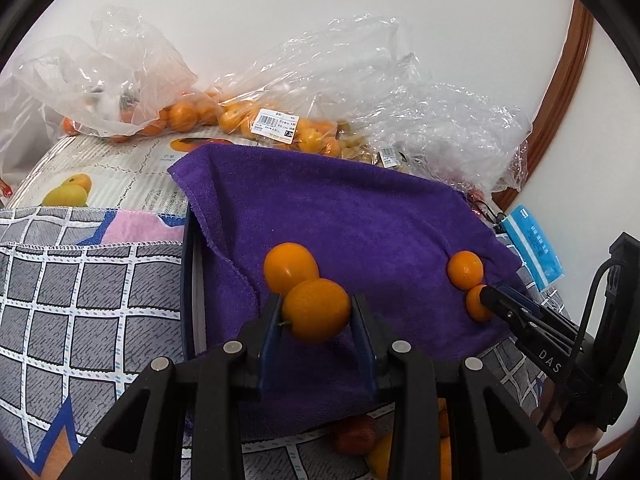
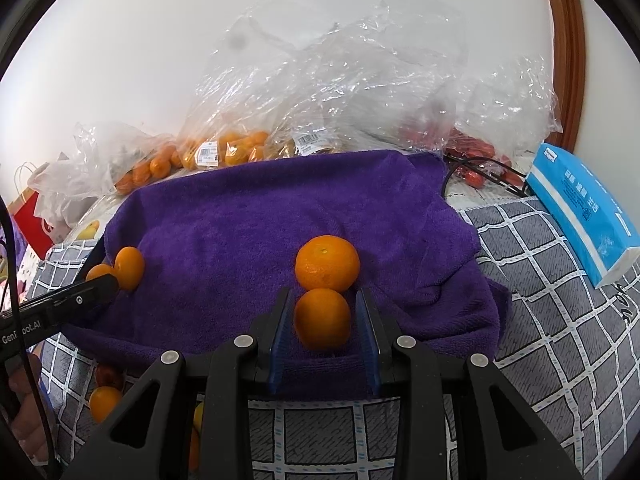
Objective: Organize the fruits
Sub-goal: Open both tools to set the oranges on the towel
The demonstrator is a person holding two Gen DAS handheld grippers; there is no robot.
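Left gripper [image 1: 316,312] jaws narrowed onto a small orange [image 1: 316,310], blue pads pressing both sides; gripper angled downward over the purple towel [image 1: 320,208]. Right gripper [image 2: 323,316] likewise clamped on another orange [image 2: 322,319], also tilted down, near the towel's front edge. Second orange [image 1: 290,266] lies on the towel touching the left-held one, just behind it. Larger orange [image 2: 327,263] sits just behind the right-held one, touching it. Total four loose oranges on the towel, two pairs, well apart. All smooth, bright orange, round; left-held one shows a stem stub. Clear plastic bags [image 2: 340,92] of more fruit line the far edge. Blue tissue pack [image 2: 580,208] at right edge on checked cloth [image 2: 540,340].
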